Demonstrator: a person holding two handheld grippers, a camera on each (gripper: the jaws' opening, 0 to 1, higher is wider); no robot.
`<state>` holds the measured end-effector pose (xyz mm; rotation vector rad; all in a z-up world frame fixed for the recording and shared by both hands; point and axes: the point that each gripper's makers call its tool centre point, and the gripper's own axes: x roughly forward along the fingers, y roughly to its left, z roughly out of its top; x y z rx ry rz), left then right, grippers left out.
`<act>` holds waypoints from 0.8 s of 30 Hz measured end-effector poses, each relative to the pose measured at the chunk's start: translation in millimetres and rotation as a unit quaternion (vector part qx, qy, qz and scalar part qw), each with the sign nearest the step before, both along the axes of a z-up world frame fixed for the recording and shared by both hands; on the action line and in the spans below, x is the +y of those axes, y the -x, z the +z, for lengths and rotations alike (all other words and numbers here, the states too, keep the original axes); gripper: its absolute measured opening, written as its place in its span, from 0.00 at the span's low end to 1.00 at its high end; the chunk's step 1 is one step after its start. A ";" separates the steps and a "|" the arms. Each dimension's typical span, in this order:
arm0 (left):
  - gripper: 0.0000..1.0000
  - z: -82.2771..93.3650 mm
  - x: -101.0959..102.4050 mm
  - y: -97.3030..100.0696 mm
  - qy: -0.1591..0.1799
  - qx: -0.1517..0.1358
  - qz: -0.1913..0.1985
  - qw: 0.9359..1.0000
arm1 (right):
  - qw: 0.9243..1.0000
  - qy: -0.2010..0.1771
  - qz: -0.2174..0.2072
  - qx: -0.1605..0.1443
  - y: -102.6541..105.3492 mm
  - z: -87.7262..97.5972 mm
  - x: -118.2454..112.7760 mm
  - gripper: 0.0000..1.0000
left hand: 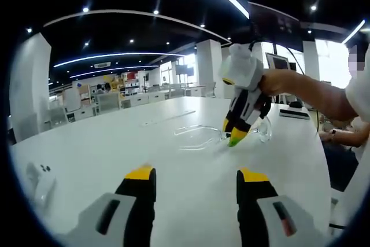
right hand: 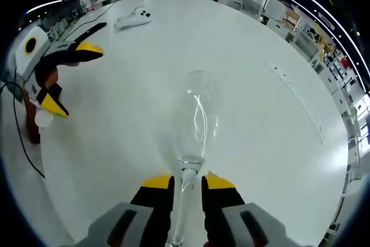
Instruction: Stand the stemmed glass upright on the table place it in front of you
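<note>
Left gripper (left hand: 196, 176) hovering over the white table (left hand: 115, 137), jaws wide apart, holding nothing, touching nothing; same gripper at the left of the right gripper view (right hand: 70, 79), yellow tips spread; farther right, stemmed glass (right hand: 196, 120) lying on its side on the table, bowl pointing away, clear and hard to trace; right gripper (right hand: 188, 184) closed around the stem, fingers (right hand: 159, 192) pressed on either side, in a person's hand (left hand: 277, 82).

White table (left hand: 115, 137); pillars (left hand: 209, 65) — ceiling light strips (left hand: 115, 56).
</note>
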<state>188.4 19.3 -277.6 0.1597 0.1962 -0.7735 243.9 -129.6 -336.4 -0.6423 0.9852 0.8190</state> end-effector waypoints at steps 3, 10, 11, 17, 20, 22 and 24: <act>0.56 -0.2 -0.1 -0.3 0.000 0.000 0.000 1.000 | 1.000 0.001 0.000 0.001 0.1 -1.4 0.1 0.23; 0.56 -0.1 -0.2 -0.8 0.000 0.000 0.000 1.000 | 1.000 0.004 0.001 0.001 -0.3 -1.6 0.8 0.23; 0.56 -0.1 -0.2 -0.8 -0.001 0.000 0.000 1.000 | 1.000 0.004 0.001 0.001 -0.5 -1.5 0.7 0.23; 0.56 -0.2 0.0 -1.0 -0.001 0.000 0.001 1.000 | 1.000 0.008 0.001 0.001 -0.8 -2.5 -0.2 0.22; 0.56 -0.1 0.2 -1.1 0.000 0.000 0.001 1.000 | 1.000 0.008 0.001 0.001 -0.6 -3.2 -0.2 0.22; 0.56 -0.1 0.4 -1.2 0.000 0.000 0.001 1.000 | 1.000 0.010 0.001 0.002 -0.7 -4.2 -0.2 0.22; 0.56 -0.2 0.3 -1.2 -0.001 0.000 0.000 1.000 | 1.000 0.010 0.001 0.002 -0.5 -4.9 0.4 0.22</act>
